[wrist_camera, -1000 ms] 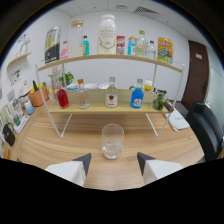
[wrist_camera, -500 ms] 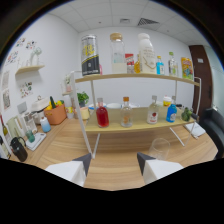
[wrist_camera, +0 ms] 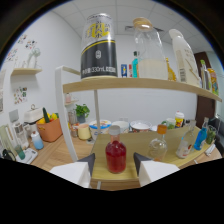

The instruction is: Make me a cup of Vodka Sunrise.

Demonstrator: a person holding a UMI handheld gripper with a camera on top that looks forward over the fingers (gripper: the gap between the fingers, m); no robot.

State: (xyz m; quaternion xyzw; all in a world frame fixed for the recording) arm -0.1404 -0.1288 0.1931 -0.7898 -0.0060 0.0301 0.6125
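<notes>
A small round bottle of red liquid (wrist_camera: 115, 155) with a pale cap stands on the lower wooden shelf (wrist_camera: 100, 172). It sits between the dark tips of my gripper (wrist_camera: 115, 161), with a gap on each side. The gripper is open and holds nothing. To the right of the red bottle stands a clear bottle with an orange cap (wrist_camera: 158, 145). On the upper shelf (wrist_camera: 150, 85) above are a black and yellow can (wrist_camera: 99, 47), a glass jar with a cork lid (wrist_camera: 149, 52) and a tall white bottle (wrist_camera: 185, 55).
Further right on the lower shelf are a white bottle (wrist_camera: 182, 145) and a blue bottle (wrist_camera: 200, 137). Bowls (wrist_camera: 120, 126) and a yellow cup (wrist_camera: 84, 132) stand behind. An orange basket (wrist_camera: 49, 130) and a small plant (wrist_camera: 80, 112) sit on the left counter by the shelf's white post (wrist_camera: 60, 110).
The gripper has swung left and closed in on the shelf. The glass cup seen a second ago is out of view, and the red bottle now stands between the fingers.
</notes>
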